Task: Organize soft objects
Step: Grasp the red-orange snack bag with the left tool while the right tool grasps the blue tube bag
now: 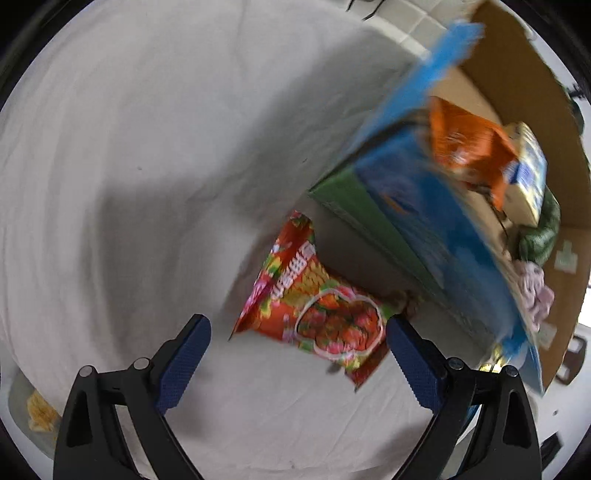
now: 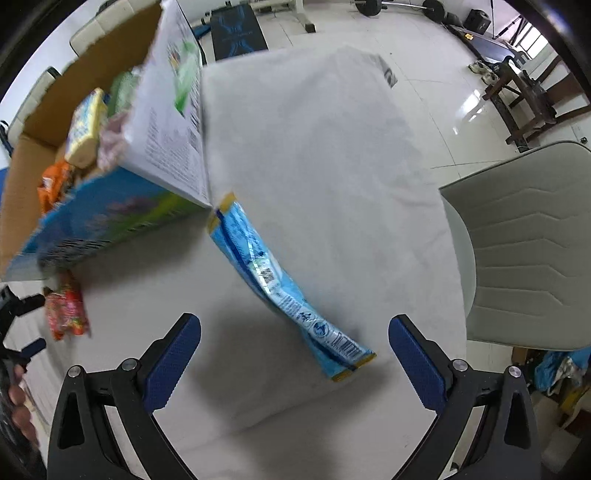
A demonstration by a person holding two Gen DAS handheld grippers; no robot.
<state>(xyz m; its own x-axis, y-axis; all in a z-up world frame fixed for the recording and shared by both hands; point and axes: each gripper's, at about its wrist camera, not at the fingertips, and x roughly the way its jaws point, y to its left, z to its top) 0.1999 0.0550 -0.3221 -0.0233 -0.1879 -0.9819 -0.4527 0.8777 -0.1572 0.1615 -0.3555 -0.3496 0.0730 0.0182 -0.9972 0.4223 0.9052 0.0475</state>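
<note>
Both grippers, left (image 1: 298, 341) and right (image 2: 294, 338), jaws wide, empty. Red crinkly foil snack packet (image 1: 317, 306) and long blue plastic pouch (image 2: 284, 284) lie on the white-clothed desk (image 2: 332, 147); likely light, limp, slippery: grip mid-body.

This is looking like a room in a home doubling as a gym: a barbell (image 2: 391, 6) and dark exercise mat (image 2: 238, 31) are lying on the glossy tiled floor (image 2: 436, 92), and a padded chair (image 2: 532, 243) is standing beside the cloth-covered desk (image 2: 314, 147).
</note>
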